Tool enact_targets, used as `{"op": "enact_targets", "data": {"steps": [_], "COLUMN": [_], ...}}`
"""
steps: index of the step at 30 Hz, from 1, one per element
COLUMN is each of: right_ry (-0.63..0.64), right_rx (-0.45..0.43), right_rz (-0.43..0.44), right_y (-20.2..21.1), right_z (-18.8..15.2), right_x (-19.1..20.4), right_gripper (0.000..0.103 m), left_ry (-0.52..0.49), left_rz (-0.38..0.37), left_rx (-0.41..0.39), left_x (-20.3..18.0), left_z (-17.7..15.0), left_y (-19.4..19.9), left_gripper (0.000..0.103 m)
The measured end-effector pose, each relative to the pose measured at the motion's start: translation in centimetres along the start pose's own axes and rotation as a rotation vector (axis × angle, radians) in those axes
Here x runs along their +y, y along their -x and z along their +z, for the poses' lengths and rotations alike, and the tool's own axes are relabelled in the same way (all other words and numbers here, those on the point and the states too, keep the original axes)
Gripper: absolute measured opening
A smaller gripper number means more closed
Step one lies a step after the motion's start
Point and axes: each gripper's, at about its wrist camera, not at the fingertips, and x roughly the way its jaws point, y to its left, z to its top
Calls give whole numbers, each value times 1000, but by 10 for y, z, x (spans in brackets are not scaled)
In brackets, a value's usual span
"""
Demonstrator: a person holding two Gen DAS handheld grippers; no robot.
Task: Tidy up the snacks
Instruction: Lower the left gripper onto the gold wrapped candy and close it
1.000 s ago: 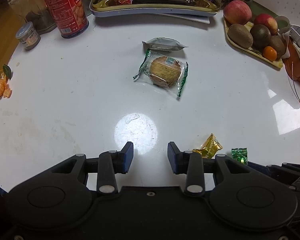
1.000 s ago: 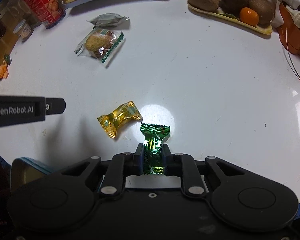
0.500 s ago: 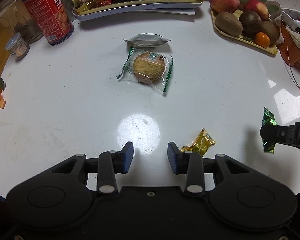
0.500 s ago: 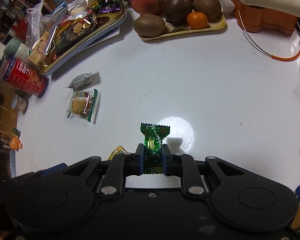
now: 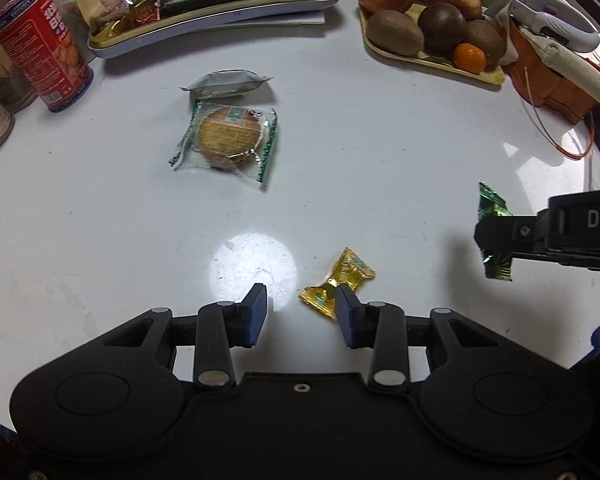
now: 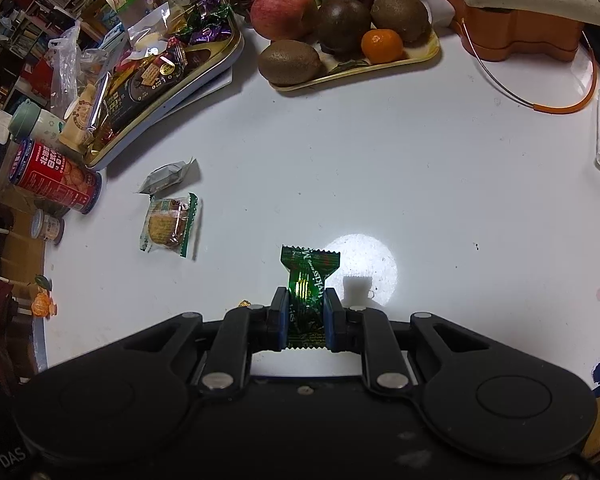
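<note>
A green candy is pinched between the fingers of the right gripper, lifted above the white table. A gold candy lies touching the spread left gripper. Packaged snacks are held in the gold tray at the far edge.

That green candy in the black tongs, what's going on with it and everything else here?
A person is tidying snacks with handheld tongs. The right tongs are shut on a green candy, held above the white table. The left tongs are open, with a gold candy lying just ahead by their right finger. A wrapped biscuit and a silver packet lie loose short of the snack tray.
</note>
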Motion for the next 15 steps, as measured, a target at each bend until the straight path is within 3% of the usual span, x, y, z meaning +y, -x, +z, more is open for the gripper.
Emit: {"op": "enact_targets", "data": {"steps": [6,15], "right_ry": [-14,4], "right_rx": [-7,-23], "right_rz": [9,24], "right_y": [3,9], "right_z": [1,-2], "right_x": [-1,4], "right_gripper": [19,19], "left_ry": [-37,-41], "left_rz": [-74,-4], "left_rx": [-20,-16], "left_x": [-10,-18], "left_z": [0,0], "left_y": [3,-17], "left_gripper": [48,48]}}
